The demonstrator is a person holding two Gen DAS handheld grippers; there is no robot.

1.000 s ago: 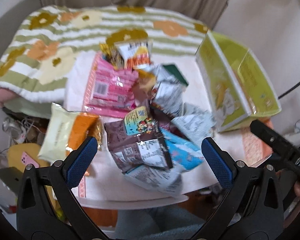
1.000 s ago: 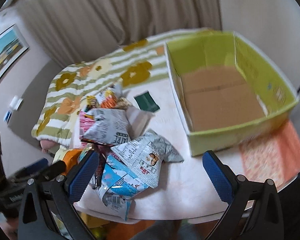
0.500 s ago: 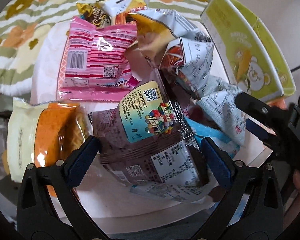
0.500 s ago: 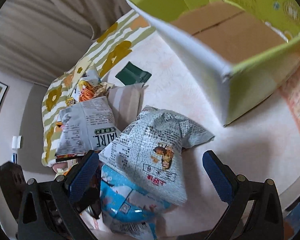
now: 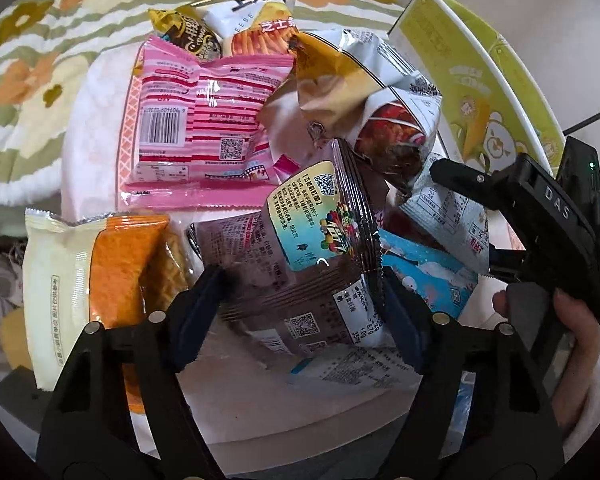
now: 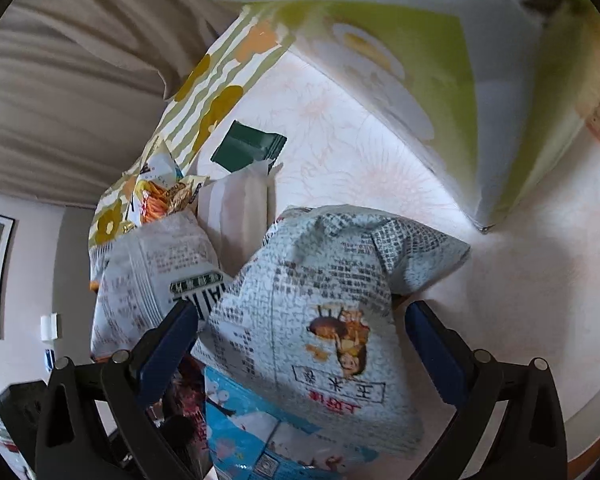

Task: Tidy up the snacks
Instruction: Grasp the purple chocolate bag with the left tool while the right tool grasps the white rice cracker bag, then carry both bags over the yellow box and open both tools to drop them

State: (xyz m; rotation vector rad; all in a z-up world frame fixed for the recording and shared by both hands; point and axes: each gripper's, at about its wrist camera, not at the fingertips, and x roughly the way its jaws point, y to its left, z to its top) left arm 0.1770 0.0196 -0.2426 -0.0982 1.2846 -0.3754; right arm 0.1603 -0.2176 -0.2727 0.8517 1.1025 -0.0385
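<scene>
The left gripper [image 5: 300, 292] points steeply down at the near edge of the snack pile, and its jaws have just been closing, with both blue pads now pressed on the flanks of the brown chocolate packet [image 5: 296, 276]. The right gripper [image 6: 300, 344] is tilted down over the right side of the pile, jaws standing wide around the pale blue printed bag [image 6: 320, 312], the left pad touching or nearly touching it, the right pad apart. The left view alone shows the person's hand [image 5: 576, 344] on the right tool, the cream and orange packet [image 5: 92, 280] at near left, and the pink packet [image 5: 204, 120] farther back. The right view alone shows the dark green sachet [image 6: 248, 146] lying apart on the white cloth [image 6: 340, 152], with the curtain [image 6: 80, 60] beyond. The yellow-green box [image 6: 440, 64] stands at far right, tipped in that view. Compared with a second ago, both tools sit lower and closer to the pile, the box interior has left the right view, and the left jaws were then fully wide.
</scene>
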